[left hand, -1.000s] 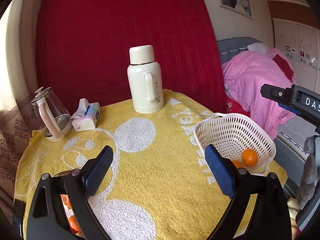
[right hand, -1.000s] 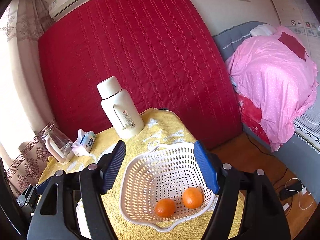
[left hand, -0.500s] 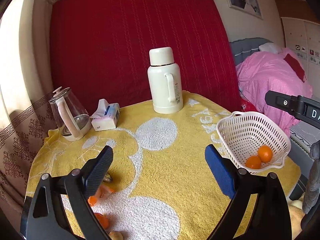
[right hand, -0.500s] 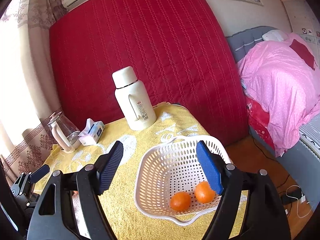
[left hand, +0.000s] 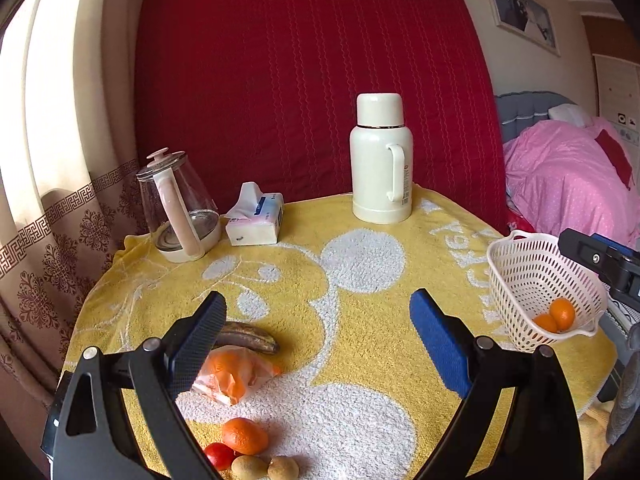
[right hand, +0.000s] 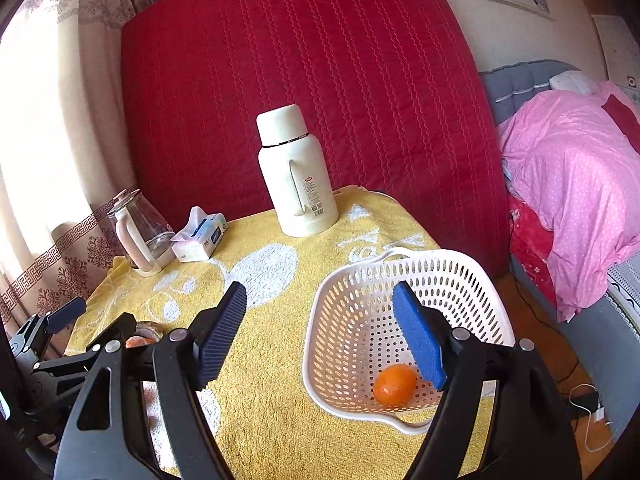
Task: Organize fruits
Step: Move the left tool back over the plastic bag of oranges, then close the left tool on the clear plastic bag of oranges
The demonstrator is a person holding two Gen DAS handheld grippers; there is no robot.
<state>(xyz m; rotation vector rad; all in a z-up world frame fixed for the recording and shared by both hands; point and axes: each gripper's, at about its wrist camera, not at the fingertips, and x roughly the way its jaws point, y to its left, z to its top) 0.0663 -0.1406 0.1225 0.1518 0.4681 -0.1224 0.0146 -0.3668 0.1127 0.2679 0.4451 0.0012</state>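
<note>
A white perforated basket (left hand: pixel 532 276) (right hand: pixel 460 280) stands at the table's right edge with two oranges (left hand: pixel 556 316) inside; the right wrist view shows one orange (right hand: pixel 395 385), the other hidden behind a finger. Loose fruit lies at the front left: a dark banana (left hand: pixel 248 338), a plastic bag of oranges (left hand: pixel 232 372), a loose orange (left hand: pixel 245 436), a red tomato (left hand: pixel 219 454) and two small brown fruits (left hand: pixel 264 467). My left gripper (left hand: pixel 316 344) is open and empty above the cloth, right of the bag. My right gripper (right hand: pixel 320 336) is open and empty over the basket's left rim.
A cream thermos (left hand: pixel 381 160) (right hand: pixel 296 176) stands at the back of the yellow towel-covered table (left hand: pixel 360 264). A glass kettle (left hand: pixel 178 204) and a tissue pack (left hand: pixel 256 220) sit back left. A red mattress leans behind; a bed with pink bedding (left hand: pixel 568 176) is to the right.
My left gripper has pulled back and turned left, so the loose fruit at the front left came into view. My right gripper has drifted back and left over the basket. Both stayed open.
</note>
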